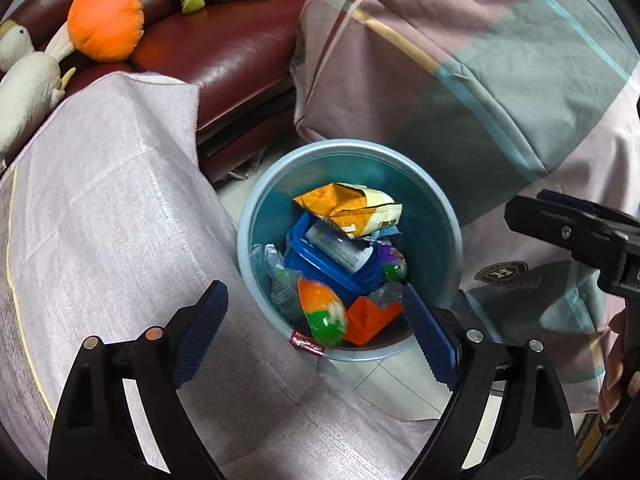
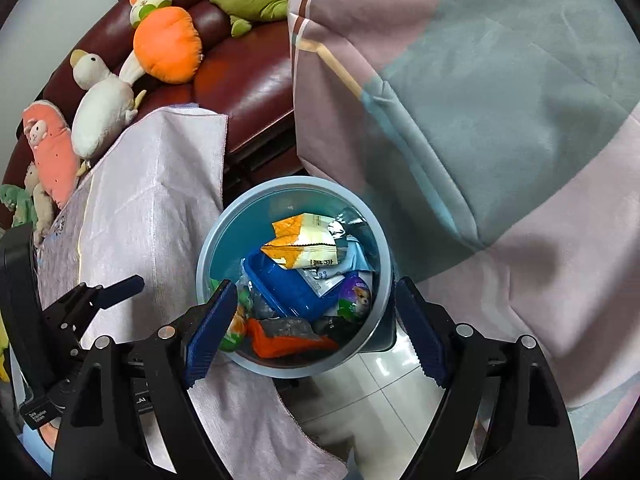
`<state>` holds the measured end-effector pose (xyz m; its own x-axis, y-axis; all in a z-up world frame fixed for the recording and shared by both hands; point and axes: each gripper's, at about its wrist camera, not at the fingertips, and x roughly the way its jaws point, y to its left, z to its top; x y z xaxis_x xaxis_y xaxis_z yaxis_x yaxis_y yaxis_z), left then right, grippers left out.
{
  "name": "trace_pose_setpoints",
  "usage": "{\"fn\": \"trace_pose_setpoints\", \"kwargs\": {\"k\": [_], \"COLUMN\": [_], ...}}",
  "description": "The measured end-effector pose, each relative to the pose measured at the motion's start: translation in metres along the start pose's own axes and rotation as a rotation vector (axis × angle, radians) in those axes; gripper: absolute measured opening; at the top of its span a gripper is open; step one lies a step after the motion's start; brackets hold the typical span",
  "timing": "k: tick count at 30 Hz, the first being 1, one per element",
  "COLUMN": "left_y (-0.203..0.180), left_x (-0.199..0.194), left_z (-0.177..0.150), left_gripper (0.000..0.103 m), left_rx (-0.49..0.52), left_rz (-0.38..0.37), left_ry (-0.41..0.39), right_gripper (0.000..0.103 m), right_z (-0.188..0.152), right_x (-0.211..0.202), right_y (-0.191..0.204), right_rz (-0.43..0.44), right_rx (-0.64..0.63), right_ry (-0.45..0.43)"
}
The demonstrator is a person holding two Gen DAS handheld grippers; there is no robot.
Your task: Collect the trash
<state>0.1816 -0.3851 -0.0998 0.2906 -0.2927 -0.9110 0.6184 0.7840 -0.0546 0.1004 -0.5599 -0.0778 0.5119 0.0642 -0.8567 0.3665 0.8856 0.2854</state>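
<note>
A round blue trash bin [image 1: 248, 216] stands on the floor and also shows in the right wrist view [image 2: 204, 256]. It holds an orange-and-white snack bag [image 1: 352, 208], a blue plastic tub [image 1: 320, 268], an orange wrapper [image 1: 370, 318] and a purple packet [image 2: 356, 296]. An orange-and-green packet [image 1: 322, 312], blurred, is in the air between my left fingers over the bin. My left gripper [image 1: 316, 332] is open above the bin's near rim. My right gripper [image 2: 314, 330] is open and empty above the bin.
A table with a pale lilac cloth [image 1: 100, 220] is left of the bin. A plaid quilt [image 1: 480, 80] hangs to the right. A dark red sofa [image 1: 232, 52] with plush toys [image 1: 104, 20] is behind. Tiled floor [image 2: 380, 392] lies below.
</note>
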Motion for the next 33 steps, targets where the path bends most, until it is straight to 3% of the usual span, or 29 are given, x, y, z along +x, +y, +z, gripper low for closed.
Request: {"fn": "trace_pose_setpoints", "kwargs": {"k": [2,11,33], "left_y": [0.004,0.018,0.043], "left_x": [-0.004,-0.037,-0.147], "left_z": [-0.003,-0.022,-0.115], "left_gripper": [0.09,0.099,0.099], "left_rx": [-0.018,-0.066,-0.142], "left_rz": [-0.002,0.025,0.067], "left_ry": [0.0,-0.04,-0.204], "right_gripper": [0.085,0.096,0.096], "right_z": [-0.003,-0.02,-0.1], "right_x": [-0.001,-0.017,-0.093], "right_y": [0.001,0.019,0.08], "right_rz": [0.0,-0.015,-0.123], "right_rx": [-0.005,-0.075,-0.23], "right_ry": [0.005,0.03,-0.043]}}
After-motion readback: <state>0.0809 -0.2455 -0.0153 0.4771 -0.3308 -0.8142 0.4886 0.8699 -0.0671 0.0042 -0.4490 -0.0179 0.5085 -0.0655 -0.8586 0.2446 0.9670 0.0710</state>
